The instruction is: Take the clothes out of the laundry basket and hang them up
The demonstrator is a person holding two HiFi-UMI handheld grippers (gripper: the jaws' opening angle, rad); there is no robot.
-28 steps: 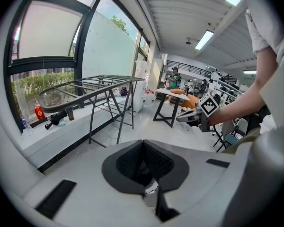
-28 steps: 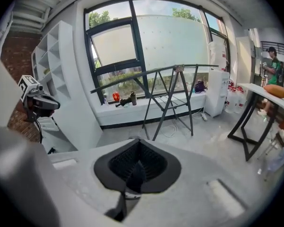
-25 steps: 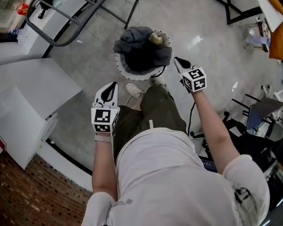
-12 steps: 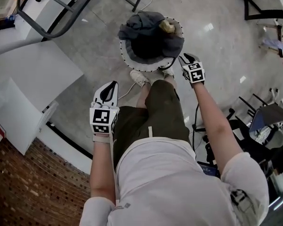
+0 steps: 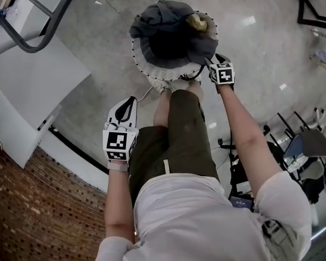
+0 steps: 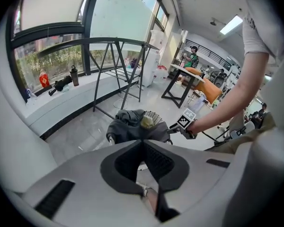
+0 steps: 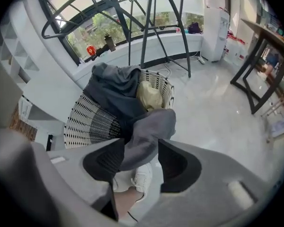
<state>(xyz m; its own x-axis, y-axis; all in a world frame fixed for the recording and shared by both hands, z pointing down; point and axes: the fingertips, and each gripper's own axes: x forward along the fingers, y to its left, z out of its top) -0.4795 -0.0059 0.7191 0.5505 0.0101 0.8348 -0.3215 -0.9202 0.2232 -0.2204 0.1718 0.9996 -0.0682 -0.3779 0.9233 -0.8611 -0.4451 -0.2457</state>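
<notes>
Task status: early stage. The laundry basket (image 5: 155, 75) stands on the floor at 12 o'clock from the person and is full; no garment is visible on the metal rack (image 5: 41, 12) at 10 o'clock, so by this evidence every item remains to be taken out and hung. A dark grey garment (image 5: 165, 20) is heaped over the basket's top, and a beige item (image 5: 197, 22) sits at the basket's 1 o'clock edge. Right tool (image 5: 217, 60): positioned at the basket's 4 o'clock rim, pointing steeply down. Its jaws have just been opening and stand wide apart. A lighter grey fold of cloth (image 7: 149, 126) hangs over the rim and lies between the jaws, but the pads do not press on it, so nothing is gripped yet. Judged next step: close on this fold and lift. Left tool (image 5: 131, 99): located at 7 o'clock from the basket, well apart from it, beside the person's leg. Its jaws are fully together with nothing between them; it touches no garment.
</notes>
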